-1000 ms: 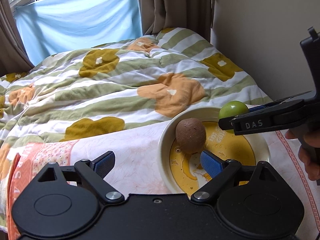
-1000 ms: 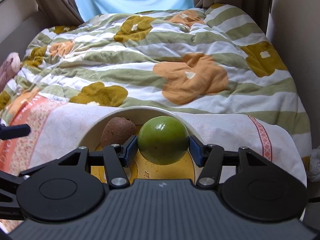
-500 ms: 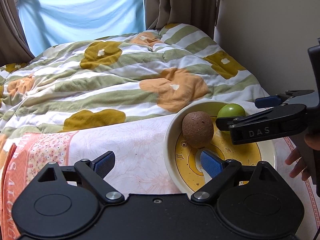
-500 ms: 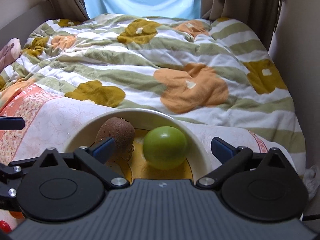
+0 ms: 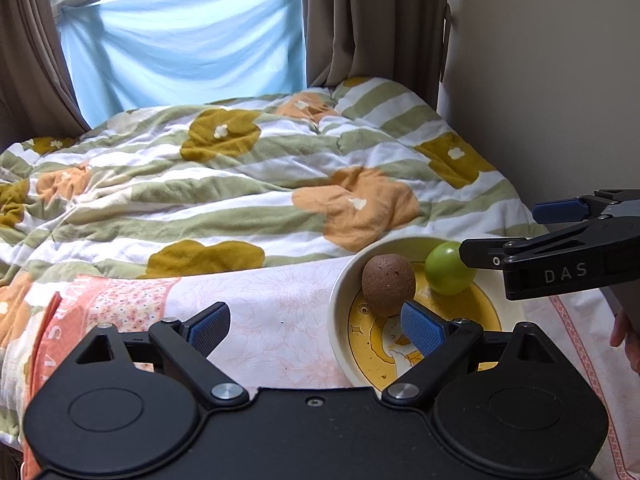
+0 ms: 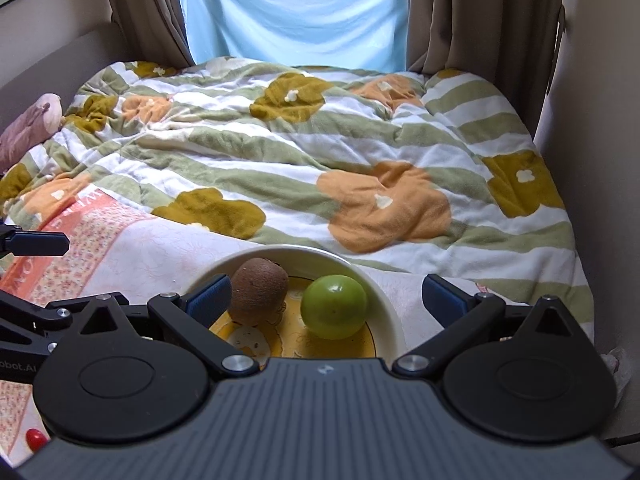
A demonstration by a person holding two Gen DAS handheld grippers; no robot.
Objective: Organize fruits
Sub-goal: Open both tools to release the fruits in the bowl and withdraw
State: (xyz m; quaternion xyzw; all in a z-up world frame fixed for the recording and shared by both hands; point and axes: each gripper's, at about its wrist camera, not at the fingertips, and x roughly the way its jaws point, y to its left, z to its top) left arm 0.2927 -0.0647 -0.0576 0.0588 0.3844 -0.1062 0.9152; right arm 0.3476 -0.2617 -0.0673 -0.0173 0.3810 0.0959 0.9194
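**Both grippers empty over the bowl**

Right gripper: my fingers are spread wide, blue pads well apart, holding nothing. The left pad sits just beside the kiwi; the right pad stands clear of the bowl's far rim, over the cloth.

Left gripper: fingers likewise wide apart and empty. The right pad hangs over the bowl's near side, in front of the kiwi; the left pad is over the pink cloth.

Bowl: cream rim, yellow printed floor, resting on the pink cloth. My right gripper also shows in the left view, reaching in from the right edge above the bowl.

Kiwi: brown, rough, lying in the bowl's left part. Also seen from the left wrist.

Green fruit: round, smooth, lying in the bowl to the right of the kiwi, near it; I cannot tell if they touch. From the left wrist my right finger partly covers it.

Quilt: striped green and white with orange and mustard flowers, spread beyond the cloth.

Small red thing: at the lower left edge, mostly hidden; kind unclear.

Curtains: brown, either side of a blue sheet across the window.
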